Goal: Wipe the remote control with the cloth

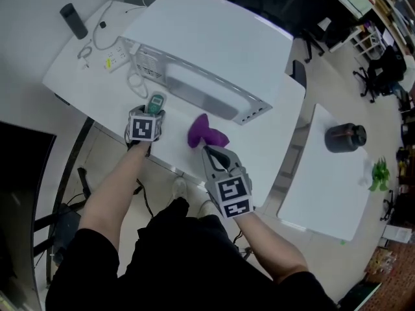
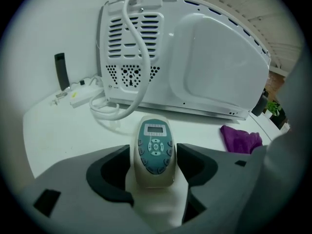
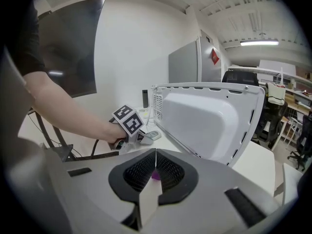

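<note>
A small cream remote control with a teal keypad lies on the white table, in front of the big white appliance. My left gripper stands open around it, one jaw on each side, and the pads are not pressing on it. The purple cloth sits bunched on the table to the right of the remote. My right gripper is shut on the cloth's near edge; a purple bit of cloth shows between its jaws.
A large white appliance fills the table behind the remote, its white cable hanging down. A power strip and a black cylinder lie at the far left. A second white table on the right carries a black jar.
</note>
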Action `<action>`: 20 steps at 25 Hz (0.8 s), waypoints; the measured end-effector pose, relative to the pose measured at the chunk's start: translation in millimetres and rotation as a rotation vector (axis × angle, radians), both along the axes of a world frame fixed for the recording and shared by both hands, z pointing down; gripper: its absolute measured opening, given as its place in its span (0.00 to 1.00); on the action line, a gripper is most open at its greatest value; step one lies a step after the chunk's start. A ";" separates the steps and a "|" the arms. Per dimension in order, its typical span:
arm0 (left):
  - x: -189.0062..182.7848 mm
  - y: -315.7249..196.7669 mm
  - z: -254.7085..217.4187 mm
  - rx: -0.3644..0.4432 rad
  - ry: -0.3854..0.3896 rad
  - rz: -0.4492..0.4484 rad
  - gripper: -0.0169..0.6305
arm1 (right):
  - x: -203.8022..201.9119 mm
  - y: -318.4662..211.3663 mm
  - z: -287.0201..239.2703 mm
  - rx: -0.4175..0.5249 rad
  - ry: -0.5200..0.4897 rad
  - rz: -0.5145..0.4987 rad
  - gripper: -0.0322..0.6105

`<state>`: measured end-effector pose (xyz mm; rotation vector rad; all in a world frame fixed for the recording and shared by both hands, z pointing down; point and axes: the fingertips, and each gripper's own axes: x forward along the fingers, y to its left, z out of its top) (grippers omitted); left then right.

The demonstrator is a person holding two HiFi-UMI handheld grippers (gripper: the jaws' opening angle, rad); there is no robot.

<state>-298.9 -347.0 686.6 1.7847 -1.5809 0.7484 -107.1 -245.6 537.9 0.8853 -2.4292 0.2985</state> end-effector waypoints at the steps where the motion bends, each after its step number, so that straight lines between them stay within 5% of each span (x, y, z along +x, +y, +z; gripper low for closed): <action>1: 1.0 0.2 -0.3 0.004 -0.001 0.010 0.43 | -0.8 -3.0 2.5 -0.001 0.003 0.003 0.08; 7: 5.0 5.8 -4.5 0.024 -0.004 0.062 0.41 | 0.5 -24.2 32.9 -0.013 0.087 0.004 0.14; 13: 32.3 22.1 -30.4 0.092 0.051 0.147 0.41 | 8.8 -45.1 80.7 -0.043 0.241 -0.046 0.42; 20: 53.0 51.6 -62.3 0.153 0.017 0.225 0.41 | 8.7 -59.0 138.4 -0.089 0.383 -0.132 0.45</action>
